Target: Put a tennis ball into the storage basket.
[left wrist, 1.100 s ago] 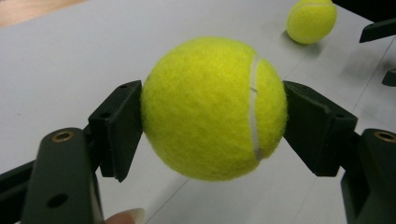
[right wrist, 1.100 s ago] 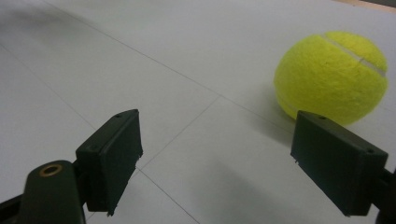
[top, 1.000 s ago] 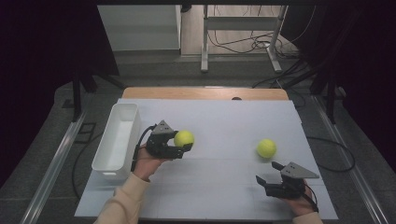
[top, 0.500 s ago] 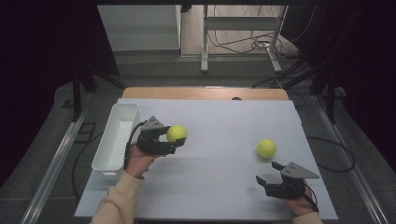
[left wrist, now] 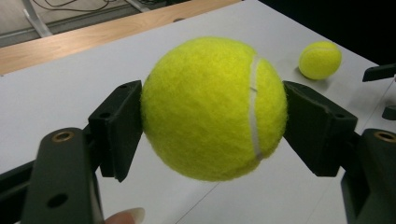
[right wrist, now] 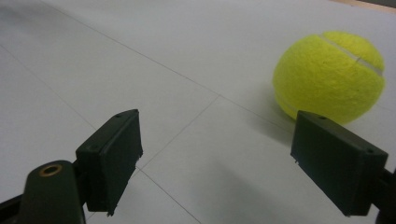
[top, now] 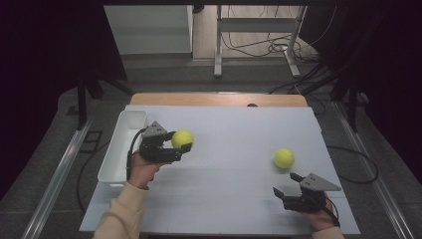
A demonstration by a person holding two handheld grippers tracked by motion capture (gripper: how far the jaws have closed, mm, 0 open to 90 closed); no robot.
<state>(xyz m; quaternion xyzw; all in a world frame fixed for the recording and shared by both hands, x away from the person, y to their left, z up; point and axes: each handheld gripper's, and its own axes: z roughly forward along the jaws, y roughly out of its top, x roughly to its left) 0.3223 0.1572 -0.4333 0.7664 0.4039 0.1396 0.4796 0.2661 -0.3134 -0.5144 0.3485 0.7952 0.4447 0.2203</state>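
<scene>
So the left gripper has its two black jaws clamped on either side of a fuzzy neon-yellow tennis ball with a white curved seam, holding it up off the white table just beside the white plastic bin. The right gripper sits low near the table's front edge with its jaws spread wide apart and nothing between them. A second tennis ball, same yellow felt and pale seam, rests on the table just past its far jaw.

Bright tabletop, dark surroundings, soft shadows, perhaps slight blur
</scene>
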